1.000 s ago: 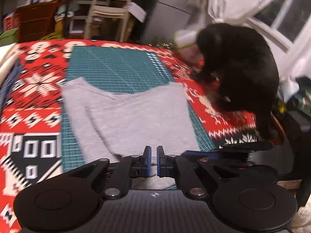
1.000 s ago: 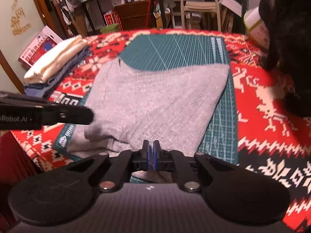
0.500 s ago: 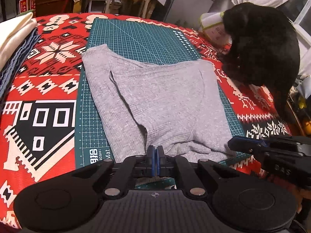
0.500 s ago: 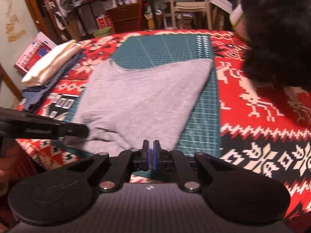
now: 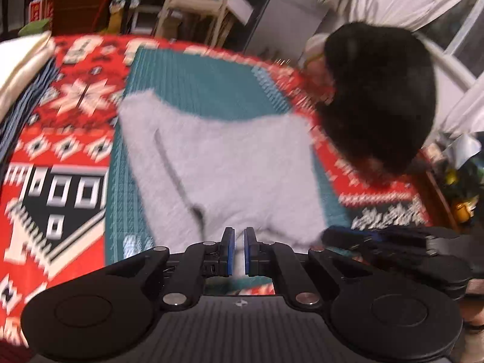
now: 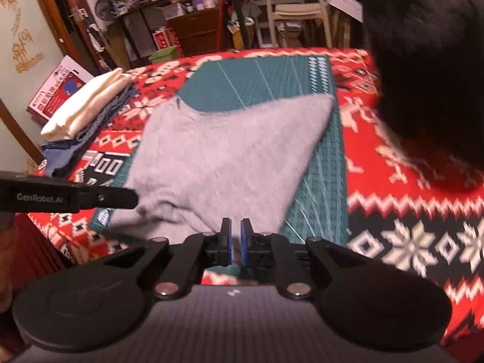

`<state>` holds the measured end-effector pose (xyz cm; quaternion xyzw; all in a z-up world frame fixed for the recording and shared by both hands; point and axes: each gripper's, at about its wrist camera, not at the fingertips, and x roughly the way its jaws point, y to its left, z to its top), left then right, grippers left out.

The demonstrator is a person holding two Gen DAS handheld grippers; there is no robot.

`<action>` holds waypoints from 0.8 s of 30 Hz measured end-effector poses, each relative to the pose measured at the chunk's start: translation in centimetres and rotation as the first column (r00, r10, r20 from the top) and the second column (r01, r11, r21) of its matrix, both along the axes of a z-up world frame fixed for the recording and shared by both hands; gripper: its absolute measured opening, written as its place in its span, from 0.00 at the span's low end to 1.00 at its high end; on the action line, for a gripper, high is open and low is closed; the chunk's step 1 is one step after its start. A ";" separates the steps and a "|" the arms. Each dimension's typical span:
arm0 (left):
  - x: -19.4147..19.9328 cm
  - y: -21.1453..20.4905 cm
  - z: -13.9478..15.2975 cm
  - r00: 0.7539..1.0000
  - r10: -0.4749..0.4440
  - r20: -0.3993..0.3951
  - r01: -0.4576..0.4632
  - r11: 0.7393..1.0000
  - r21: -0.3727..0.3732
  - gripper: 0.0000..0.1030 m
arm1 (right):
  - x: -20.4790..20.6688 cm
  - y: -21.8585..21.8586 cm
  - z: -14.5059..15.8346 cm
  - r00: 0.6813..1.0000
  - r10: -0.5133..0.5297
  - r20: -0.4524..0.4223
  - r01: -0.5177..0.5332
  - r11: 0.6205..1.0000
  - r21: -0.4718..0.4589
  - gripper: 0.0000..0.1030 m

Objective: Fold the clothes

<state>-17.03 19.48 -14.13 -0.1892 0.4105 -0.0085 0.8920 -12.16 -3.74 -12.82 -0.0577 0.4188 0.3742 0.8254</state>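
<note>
Both my tools, left tool (image 5: 239, 249) and right tool (image 6: 235, 242), cracked slightly open, holding nothing, so the grey knit sweater (image 5: 224, 166) fold's dropped.

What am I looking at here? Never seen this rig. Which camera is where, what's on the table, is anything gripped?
There is no robot: a person holds a two-finger gripper in each hand, and each carries a fisheye camera looking out along its fingers.

In the left wrist view the left gripper fills the bottom edge, and the right gripper pokes in from the right. In the right wrist view you see the right gripper's own blue-padded fingers.

A grey garment, partly folded, lies on a green cutting mat over a red patterned cloth. Folded clothes are stacked to the left, and a black furry animal, probably a cat, sits to the right.

Both grippers show a narrow gap at the garment's near edge. No cloth seems pinched, though blur makes that uncertain.
</note>
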 end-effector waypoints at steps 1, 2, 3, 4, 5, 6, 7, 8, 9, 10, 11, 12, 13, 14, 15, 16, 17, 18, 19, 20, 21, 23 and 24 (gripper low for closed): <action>0.4 -0.1 0.2 1.000 0.003 0.013 -0.003 1.000 0.020 0.04 | 0.1 0.6 0.1 1.000 0.010 0.013 -0.010 1.000 0.004 0.08; 1.0 -0.2 0.2 1.000 0.006 0.024 -0.007 0.999 0.045 0.04 | 0.4 1.1 0.3 1.000 0.017 0.023 -0.018 1.000 0.007 0.08; 1.6 -0.3 0.0 1.000 0.011 0.027 -0.013 0.998 0.066 0.04 | 0.6 1.6 0.3 0.999 0.018 0.030 -0.018 1.000 0.006 0.08; 2.2 -0.2 -0.4 1.000 0.021 0.014 -0.022 0.997 0.078 0.04 | 0.9 2.1 0.3 0.999 0.017 0.036 -0.017 1.000 0.004 0.08; 2.7 -0.2 -0.8 1.000 0.031 0.000 -0.031 0.995 0.090 0.04 | 1.2 2.6 0.3 0.999 0.014 0.040 -0.014 1.000 0.000 0.08; 3.2 -0.1 -1.2 0.999 0.042 -0.015 -0.041 0.994 0.099 0.04 | 1.4 3.0 0.1 0.999 0.010 0.046 -0.009 1.000 -0.005 0.08; 3.5 0.0 -1.6 0.998 0.056 -0.037 -0.052 0.994 0.099 0.04 | 1.6 3.4 -0.1 0.999 0.007 0.051 -0.007 1.000 -0.014 0.08; 3.7 0.1 -2.1 0.996 0.067 -0.056 -0.061 0.993 0.099 0.04 | 1.7 3.7 -0.5 0.998 0.005 0.055 -0.003 0.999 -0.032 0.08; 3.7 0.1 -2.4 0.996 0.070 -0.063 -0.063 0.993 0.102 0.05 | 1.7 3.9 -0.9 0.999 0.004 0.053 -0.001 0.999 -0.045 0.08; 3.4 0.0 -2.4 0.996 0.068 -0.061 -0.061 0.992 0.111 0.05 | 1.6 4.0 -1.3 0.999 0.003 0.050 0.000 0.999 -0.055 0.09; 3.2 0.0 -2.5 0.996 0.067 -0.058 -0.059 0.991 0.120 0.06 | 1.5 3.9 -1.7 0.999 0.003 0.043 0.000 0.998 -0.059 0.09; 3.0 0.0 -2.6 0.996 0.065 -0.057 -0.058 0.990 0.128 0.07 | 1.3 3.8 -2.0 0.999 0.003 0.034 -0.001 0.998 -0.061 0.09; 2.8 -0.1 -2.6 0.996 0.065 -0.059 -0.056 0.989 0.135 0.09 | 1.1 3.6 -2.2 0.999 0.005 0.033 -0.003 0.998 -0.062 0.10; 2.7 -0.1 -2.6 0.996 0.064 -0.061 -0.055 0.988 0.143 0.09 | 0.8 3.5 -2.3 0.999 0.008 0.035 -0.006 0.998 -0.062 0.10; 2.6 -0.1 -2.6 0.996 0.064 -0.063 -0.054 0.988 0.148 0.09 | 0.6 3.3 -2.3 0.999 0.010 0.032 -0.008 0.998 -0.062 0.10; 2.5 0.0 -2.6 0.996 0.065 -0.065 -0.054 0.988 0.147 0.10 | 0.5 3.1 -2.2 1.000 0.010 0.027 -0.009 0.998 -0.061 0.10; 2.5 0.0 -2.6 0.996 0.065 -0.067 -0.055 0.988 0.147 0.10 | 0.5 2.9 -2.1 1.000 0.010 0.020 -0.009 0.998 -0.059 0.10; 2.4 0.1 -2.6 0.995 0.066 -0.069 -0.055 0.988 0.146 0.10 | 0.4 2.7 -2.0 1.000 0.009 0.016 -0.008 0.998 -0.056 0.10; 2.3 0.2 -2.6 0.995 0.067 -0.071 -0.056 0.988 0.146 0.10 | 0.4 2.5 -1.7 1.000 0.002 0.019 -0.001 0.999 -0.052 0.11; 2.3 0.2 -2.6 0.995 0.067 -0.072 -0.056 0.988 0.146 0.10 | 0.4 2.2 -1.4 1.000 -0.005 0.027 0.006 0.999 -0.047 0.11; 2.2 0.2 -2.6 0.995 0.067 -0.072 -0.056 0.987 0.148 0.11 | 0.6 2.0 -1.2 0.999 -0.014 0.038 0.016 0.999 -0.045 0.11; 2.0 0.3 -2.6 0.995 0.068 -0.073 -0.057 0.987 0.148 0.12 | 0.9 1.6 -1.1 0.998 -0.035 0.052 0.037 0.998 -0.049 0.11; 1.9 0.3 -2.6 0.995 0.069 -0.073 -0.058 0.988 0.146 0.12 | 1.2 1.4 -1.2 0.997 -0.047 0.054 0.050 0.997 -0.056 0.11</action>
